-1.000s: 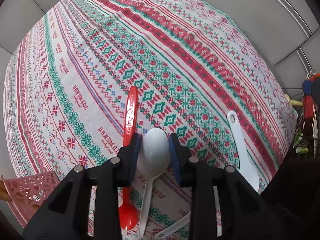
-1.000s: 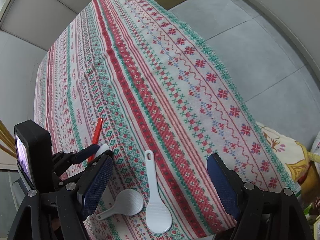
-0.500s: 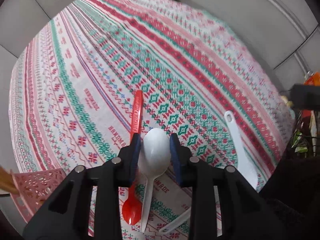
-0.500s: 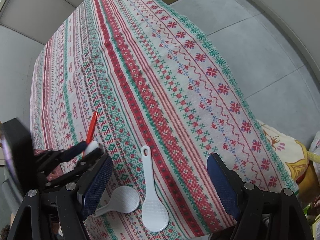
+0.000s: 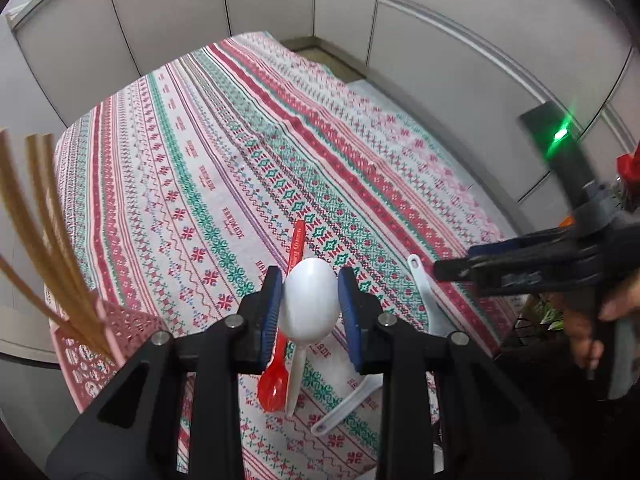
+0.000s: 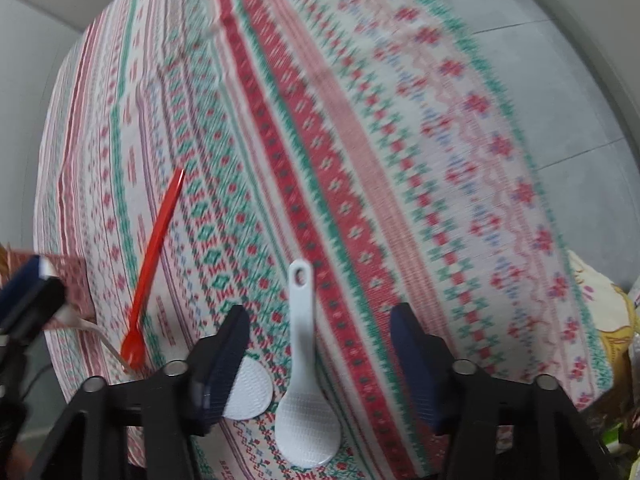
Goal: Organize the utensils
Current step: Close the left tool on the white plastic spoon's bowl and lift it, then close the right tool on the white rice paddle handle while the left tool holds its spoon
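The white spoon [image 5: 310,300] is clamped in the left tool [image 5: 309,304]; the right tool [image 6: 320,356], closing yet apart, should be centred over the rice paddle [image 6: 302,364]

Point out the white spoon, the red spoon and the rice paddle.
white spoon [image 5: 310,300], left wrist view, back of its bowl.
red spoon [image 6: 154,254], right wrist view, mid-handle.
rice paddle [image 6: 308,432], right wrist view, dimpled blade.
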### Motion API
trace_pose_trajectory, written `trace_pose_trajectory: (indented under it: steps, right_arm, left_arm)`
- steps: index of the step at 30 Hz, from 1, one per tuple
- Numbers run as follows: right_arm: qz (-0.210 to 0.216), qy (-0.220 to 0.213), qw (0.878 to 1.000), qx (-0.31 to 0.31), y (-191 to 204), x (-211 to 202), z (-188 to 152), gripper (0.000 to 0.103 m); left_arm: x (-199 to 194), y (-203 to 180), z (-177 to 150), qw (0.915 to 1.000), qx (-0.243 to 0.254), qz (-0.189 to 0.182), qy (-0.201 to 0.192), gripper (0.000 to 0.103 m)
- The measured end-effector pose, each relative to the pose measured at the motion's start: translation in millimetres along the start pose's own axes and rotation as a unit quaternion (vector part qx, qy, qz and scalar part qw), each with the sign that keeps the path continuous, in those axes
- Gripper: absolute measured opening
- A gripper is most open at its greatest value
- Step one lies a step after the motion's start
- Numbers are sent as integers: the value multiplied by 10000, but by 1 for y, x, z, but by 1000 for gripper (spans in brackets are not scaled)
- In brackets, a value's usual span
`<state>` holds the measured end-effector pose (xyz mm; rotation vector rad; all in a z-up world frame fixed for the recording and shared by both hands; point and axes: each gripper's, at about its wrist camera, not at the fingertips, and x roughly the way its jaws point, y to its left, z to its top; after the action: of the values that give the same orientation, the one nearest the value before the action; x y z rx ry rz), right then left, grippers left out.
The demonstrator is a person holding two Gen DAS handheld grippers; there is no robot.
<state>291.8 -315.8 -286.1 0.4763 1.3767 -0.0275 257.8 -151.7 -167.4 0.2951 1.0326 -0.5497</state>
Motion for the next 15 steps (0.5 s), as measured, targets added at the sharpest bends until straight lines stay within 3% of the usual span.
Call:
trace_pose_trajectory:
  steps: [8, 11, 14, 15]
  right_arm:
    - [-267, 25, 9994, -208, 18, 20, 1, 50]
    - [-463, 117, 9986, -246, 21, 33, 6, 42]
    - [-769, 119, 9958, -480, 28, 38, 5, 26]
    - [-904, 49, 9943, -567, 31, 38, 4, 17]
  left_arm:
    - [-26, 15, -8, 9992, -191, -142, -306, 30]
    - [-30, 18, -11, 9990, -221, -161, -345, 30]
    - [-33, 20, -14, 9989, -246, -179, -363, 30]
    - [-34, 21, -15, 9988, -251, -184, -372, 30]
